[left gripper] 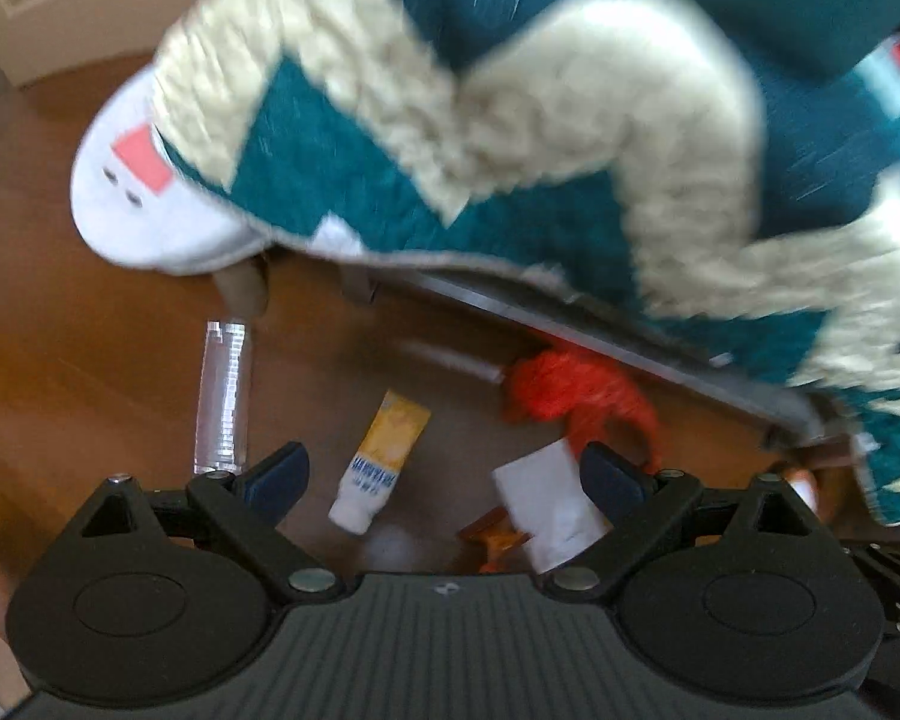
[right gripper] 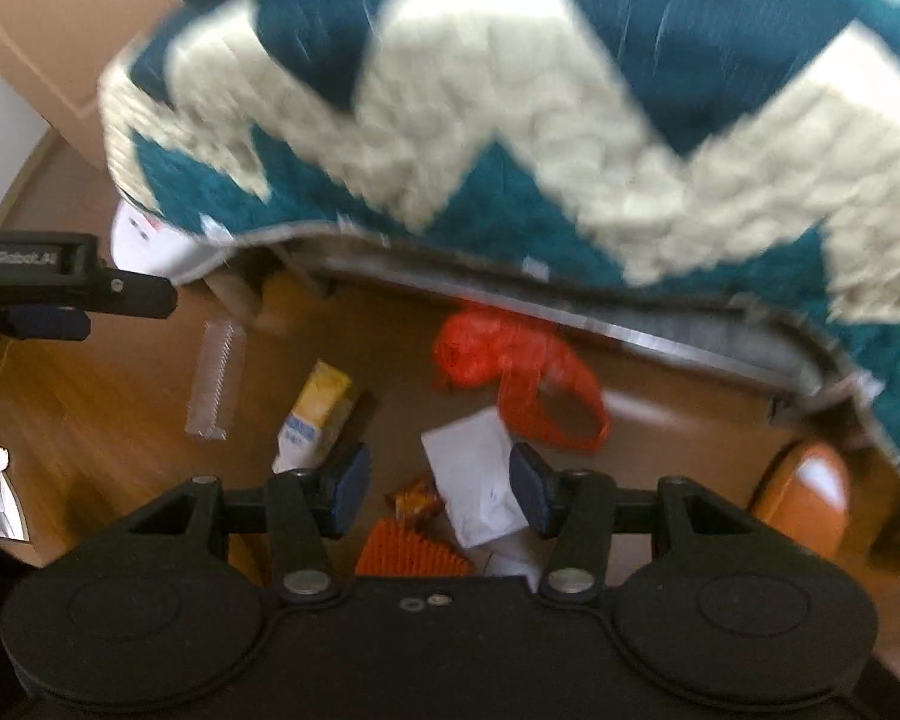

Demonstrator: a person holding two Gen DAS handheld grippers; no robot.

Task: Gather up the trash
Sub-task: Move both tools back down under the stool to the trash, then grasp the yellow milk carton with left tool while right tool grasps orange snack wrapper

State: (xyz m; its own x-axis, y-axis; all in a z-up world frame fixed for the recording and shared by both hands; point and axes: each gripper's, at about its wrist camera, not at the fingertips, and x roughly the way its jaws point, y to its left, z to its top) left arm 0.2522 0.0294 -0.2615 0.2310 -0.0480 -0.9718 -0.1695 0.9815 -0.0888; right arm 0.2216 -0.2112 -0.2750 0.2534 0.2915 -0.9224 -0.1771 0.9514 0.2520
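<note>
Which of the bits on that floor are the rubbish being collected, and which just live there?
Probably rubbish:
yellow tube
white paper
red plastic bag
clear plastic strip
orange snack wrapper

Just lying about:
teal and cream blanket
orange slipper

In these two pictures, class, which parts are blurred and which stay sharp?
Left wrist view: the blanket and yellow tube are smeared; the left gripper stays crisp. Right wrist view: blanket and orange bag blur; the right gripper is sharp.

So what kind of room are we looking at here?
Probably a bedroom or living room at home: a teal and cream zigzag blanket hangs over a low furniture frame above a wooden floor littered with trash such as a red plastic bag.
</note>
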